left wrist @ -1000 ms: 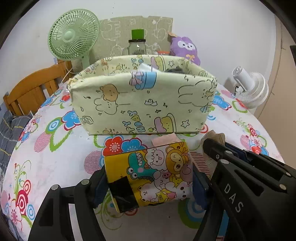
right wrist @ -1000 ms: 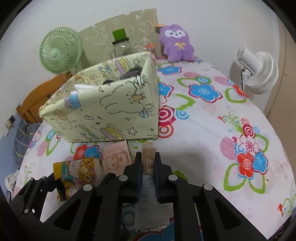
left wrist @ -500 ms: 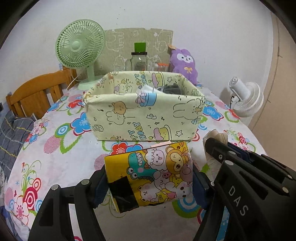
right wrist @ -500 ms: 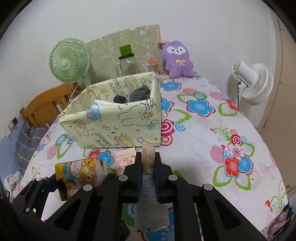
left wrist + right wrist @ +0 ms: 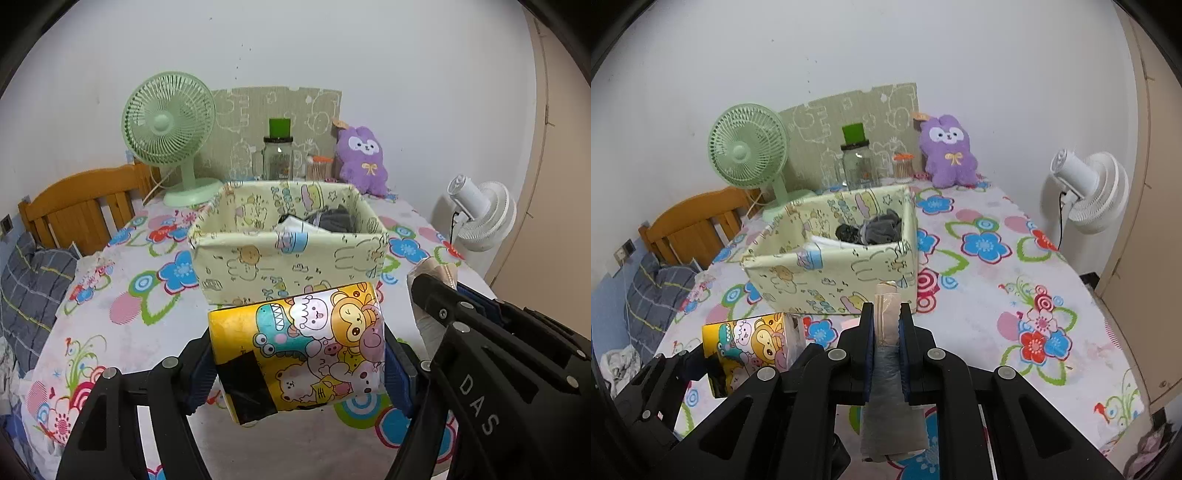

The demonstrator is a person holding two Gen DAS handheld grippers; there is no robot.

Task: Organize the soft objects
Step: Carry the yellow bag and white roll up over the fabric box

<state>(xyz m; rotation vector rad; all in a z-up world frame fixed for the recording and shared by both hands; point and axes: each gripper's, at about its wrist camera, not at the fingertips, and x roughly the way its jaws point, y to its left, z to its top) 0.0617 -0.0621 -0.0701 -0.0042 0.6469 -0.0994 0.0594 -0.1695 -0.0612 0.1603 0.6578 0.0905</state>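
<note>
My left gripper [image 5: 297, 363] is shut on a yellow cartoon-print tissue pack [image 5: 299, 347], held above the table in front of the pale green fabric box [image 5: 288, 266]. The pack also shows in the right wrist view [image 5: 750, 350]. My right gripper [image 5: 886, 317] is shut on a flat beige and grey packet [image 5: 886, 332], held above the table near the box's [image 5: 831, 280] front right corner. The box holds dark cloth items [image 5: 871, 230] and a white piece.
At the back stand a green fan [image 5: 168, 125], a glass jar [image 5: 277, 157], a purple plush [image 5: 364, 158] and a card panel. A white fan [image 5: 1086, 192] stands at the right. A wooden chair [image 5: 85, 206] is at the left. The round table has a floral cloth [image 5: 1015, 295].
Both grippers have risen and drawn back from the box with their items. The box now sits lower and farther off, and its inside shows.
</note>
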